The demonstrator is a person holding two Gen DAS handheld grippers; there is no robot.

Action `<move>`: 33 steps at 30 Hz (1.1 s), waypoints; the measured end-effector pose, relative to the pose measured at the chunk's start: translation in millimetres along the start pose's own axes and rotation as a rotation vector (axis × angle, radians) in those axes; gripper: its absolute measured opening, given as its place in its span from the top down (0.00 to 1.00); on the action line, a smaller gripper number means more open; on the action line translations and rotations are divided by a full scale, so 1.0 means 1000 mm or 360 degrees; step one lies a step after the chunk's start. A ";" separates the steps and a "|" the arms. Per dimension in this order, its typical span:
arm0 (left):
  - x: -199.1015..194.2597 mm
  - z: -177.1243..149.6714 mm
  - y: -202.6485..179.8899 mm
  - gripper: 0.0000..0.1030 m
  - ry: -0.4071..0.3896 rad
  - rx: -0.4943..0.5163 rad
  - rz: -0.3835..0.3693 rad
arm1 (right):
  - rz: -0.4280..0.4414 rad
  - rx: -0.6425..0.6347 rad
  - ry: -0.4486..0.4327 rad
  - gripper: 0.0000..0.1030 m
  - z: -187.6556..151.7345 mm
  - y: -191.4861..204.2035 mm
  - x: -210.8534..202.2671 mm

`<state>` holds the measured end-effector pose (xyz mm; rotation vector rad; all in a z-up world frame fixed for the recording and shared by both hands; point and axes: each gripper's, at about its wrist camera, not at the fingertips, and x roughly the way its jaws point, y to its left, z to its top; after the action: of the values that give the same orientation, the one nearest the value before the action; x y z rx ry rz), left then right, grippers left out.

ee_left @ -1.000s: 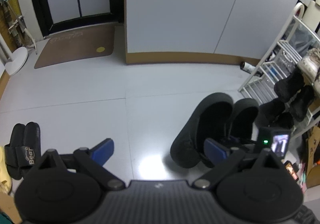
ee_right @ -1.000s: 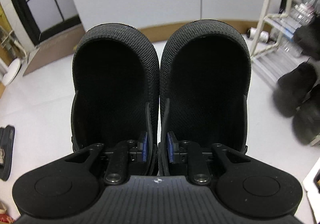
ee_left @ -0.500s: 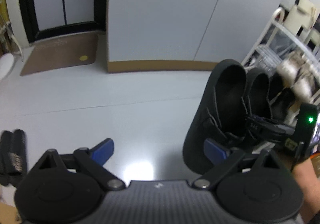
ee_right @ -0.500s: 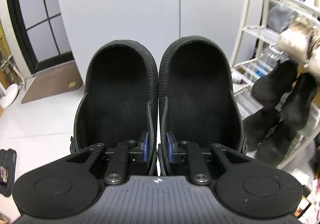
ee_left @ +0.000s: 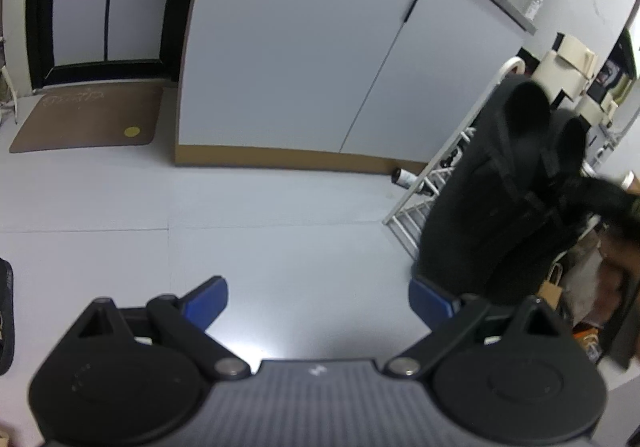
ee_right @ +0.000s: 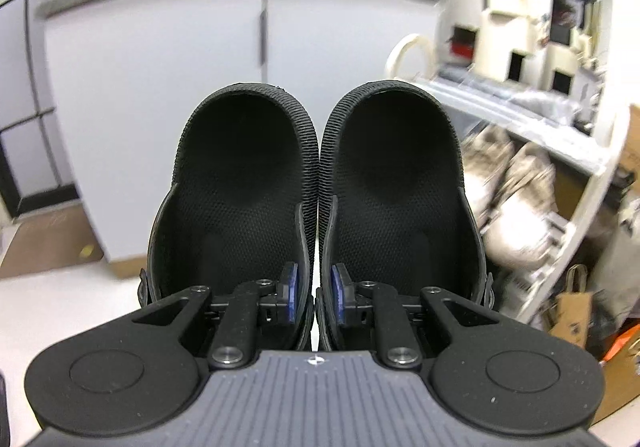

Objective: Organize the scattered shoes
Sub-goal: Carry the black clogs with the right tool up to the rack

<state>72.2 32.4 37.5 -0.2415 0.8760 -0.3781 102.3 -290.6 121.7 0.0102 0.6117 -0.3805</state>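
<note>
Now your right gripper [ee_right: 314, 293] pinches two black clogs [ee_right: 316, 183] by their touching inner walls, one blue pad inside each shoe, jaws nearly closed on the paired walls. The clogs hang in the air, openings toward the camera, toes pointing away and up toward the white rack [ee_right: 576, 163]. In the left wrist view the same pair [ee_left: 500, 183] sits high, in front of the rack, blurred. Your hand [ee_left: 616, 275] shows at the right edge, dark and blurred.

Your left gripper [ee_left: 316, 297] is spread wide and empty, both blue pads apart, held above the pale floor [ee_left: 260, 231].

Room: white two-door cabinet [ee_left: 304, 59] with a brown base strip; brown mat [ee_left: 88, 115] before a dark-framed door; one bottle [ee_left: 404, 178] lying at the cabinet foot.

Count: two clogs held; light-coloured shoes [ee_right: 508, 187] on a rack shelf, number unclear from blur; part of one dark sandal [ee_left: 5, 311] at the left edge.
</note>
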 end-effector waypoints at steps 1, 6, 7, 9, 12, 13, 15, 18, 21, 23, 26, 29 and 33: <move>-0.002 0.000 0.000 0.05 -0.0018 0.0005 -0.0007 | -0.0019 0.0008 -0.0021 0.81 0.009 -0.005 -0.003; -0.010 0.004 -0.007 0.05 -0.0171 0.0109 -0.0002 | -0.0083 0.0055 -0.0112 0.81 0.048 -0.030 -0.013; -0.009 0.004 -0.009 0.05 -0.0181 0.0130 0.0003 | -0.0096 0.0064 -0.0130 0.81 0.056 -0.035 -0.014; -0.007 0.005 -0.014 0.05 -0.0196 0.0177 0.0009 | -0.0122 0.0083 -0.0167 0.81 0.072 -0.045 -0.018; -0.001 0.004 -0.024 0.05 -0.0199 0.0257 -0.0002 | -0.0161 0.0111 -0.0221 0.82 0.095 -0.060 -0.024; 0.001 0.003 -0.027 0.05 -0.0198 0.0280 -0.0011 | -0.0173 0.0120 -0.0239 0.81 0.103 -0.065 -0.025; 0.004 0.001 -0.034 0.05 -0.0186 0.0313 -0.0042 | -0.0197 0.0133 -0.0270 0.82 0.119 -0.077 -0.028; 0.007 -0.002 -0.043 0.05 -0.0184 0.0352 -0.0077 | -0.0233 0.0136 -0.0306 0.82 0.134 -0.088 -0.032; 0.008 -0.005 -0.056 0.04 -0.0203 0.0384 -0.0140 | -0.0273 0.0123 -0.0341 0.82 0.151 -0.102 -0.034; 0.009 -0.006 -0.067 0.04 -0.0223 0.0417 -0.0194 | -0.0301 0.0113 -0.0350 0.82 0.161 -0.111 -0.032; 0.013 -0.008 -0.086 0.04 -0.0249 0.0468 -0.0273 | -0.0335 0.0120 -0.0360 0.82 0.170 -0.122 -0.030; 0.017 -0.009 -0.106 0.04 -0.0282 0.0507 -0.0359 | -0.0370 0.0154 -0.0362 0.82 0.182 -0.138 -0.025; 0.024 -0.011 -0.125 0.04 -0.0317 0.0527 -0.0464 | -0.0402 0.0209 -0.0358 0.82 0.198 -0.160 -0.014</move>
<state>49.5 -91.6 58.1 -0.0966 0.5706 -0.7493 145.9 -458.6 308.5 0.0157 0.3648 -0.6568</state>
